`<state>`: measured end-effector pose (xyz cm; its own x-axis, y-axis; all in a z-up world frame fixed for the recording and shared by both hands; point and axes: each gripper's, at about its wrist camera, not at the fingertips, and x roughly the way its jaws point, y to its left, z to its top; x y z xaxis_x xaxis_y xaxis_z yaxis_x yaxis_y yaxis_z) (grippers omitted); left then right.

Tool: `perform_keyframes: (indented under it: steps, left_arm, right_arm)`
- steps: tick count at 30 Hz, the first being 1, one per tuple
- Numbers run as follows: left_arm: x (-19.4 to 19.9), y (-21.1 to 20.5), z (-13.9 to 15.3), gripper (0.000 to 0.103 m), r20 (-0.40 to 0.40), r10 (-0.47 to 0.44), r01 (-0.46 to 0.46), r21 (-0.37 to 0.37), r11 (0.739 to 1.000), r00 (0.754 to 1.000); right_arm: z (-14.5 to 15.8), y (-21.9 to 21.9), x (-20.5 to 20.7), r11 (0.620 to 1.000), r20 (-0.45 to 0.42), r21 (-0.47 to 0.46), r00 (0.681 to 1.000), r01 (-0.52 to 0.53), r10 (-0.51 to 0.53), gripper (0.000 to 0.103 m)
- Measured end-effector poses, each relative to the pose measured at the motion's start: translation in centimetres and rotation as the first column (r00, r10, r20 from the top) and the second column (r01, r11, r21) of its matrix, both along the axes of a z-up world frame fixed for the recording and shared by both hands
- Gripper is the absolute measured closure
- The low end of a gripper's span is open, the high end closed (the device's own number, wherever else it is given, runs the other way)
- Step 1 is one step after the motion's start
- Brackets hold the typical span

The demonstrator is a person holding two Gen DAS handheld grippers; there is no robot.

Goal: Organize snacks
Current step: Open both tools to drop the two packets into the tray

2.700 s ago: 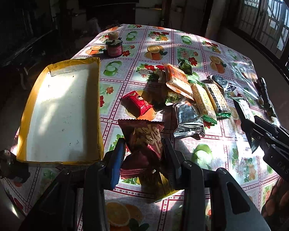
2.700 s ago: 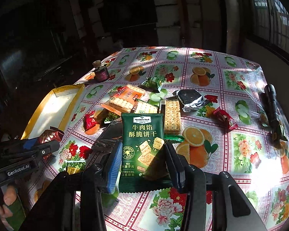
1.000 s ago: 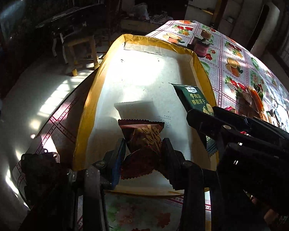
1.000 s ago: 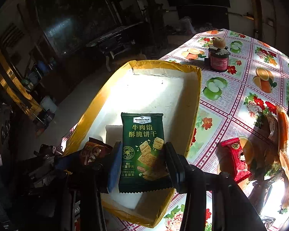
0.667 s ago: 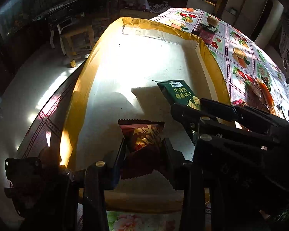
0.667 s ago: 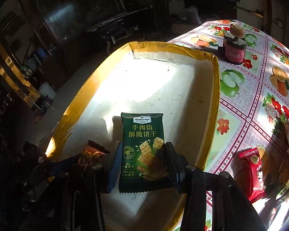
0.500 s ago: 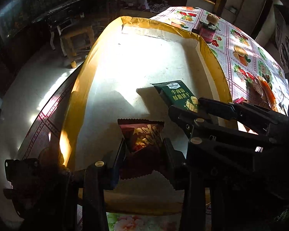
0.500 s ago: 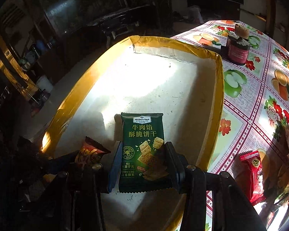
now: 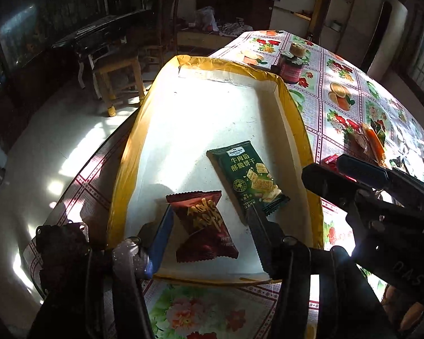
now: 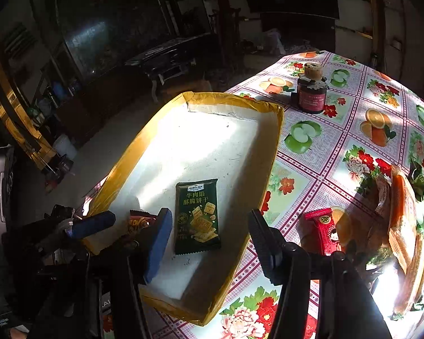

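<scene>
Left hand-held gripper (image 9: pixel 209 237): jaws apart, straddling the maroon crinkled foil snack packet (image 9: pixel 202 226), which lies flat on the near end of the white-floored, yellow-taped cardboard tray (image 9: pixel 121 169). Not clamped; packet's long axis runs roughly along the fingers.

Just right of it in the tray: dark green flat cracker packet with white lettering (image 10: pixel 197 216), long axis pointing toward the tray's far end, near the right wall. Right hand-held gripper (image 10: pixel 209 237): jaws wide apart above and around its near end, no contact visible.

So two snacks are in the tray, both grippers empty.

Right of the tray, on the fruit-and-flower patterned tabletop (image 10: pixel 325 147): small red wrapped candy (image 10: pixel 325 230), then the pile of orange and cracker-sleeve snacks (image 10: pixel 404 220) further right. Dark red jar with cork-coloured lid (image 10: pixel 311 93) sits beyond the tray's far corner.

Key relation: remaining snacks all lie right of the tray, so the right gripper is nearer; red candy looks the closest pick, long axis roughly along the gripper's approach.
</scene>
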<state>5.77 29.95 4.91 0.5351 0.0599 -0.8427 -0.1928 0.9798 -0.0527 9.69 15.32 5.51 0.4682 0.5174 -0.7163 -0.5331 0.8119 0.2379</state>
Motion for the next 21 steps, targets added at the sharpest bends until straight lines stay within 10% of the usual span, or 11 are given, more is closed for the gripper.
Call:
perform_keyframes:
  steps: [21]
  left_arm:
    - [-2.4,-10.7,1.8,0.038,0.022,-0.218,0.218,-0.020,0.976,0.976]
  right_arm:
    - [-1.4,-19.0,-7.2,0.940,-0.026,0.010,0.939,0.342,-0.342,0.036]
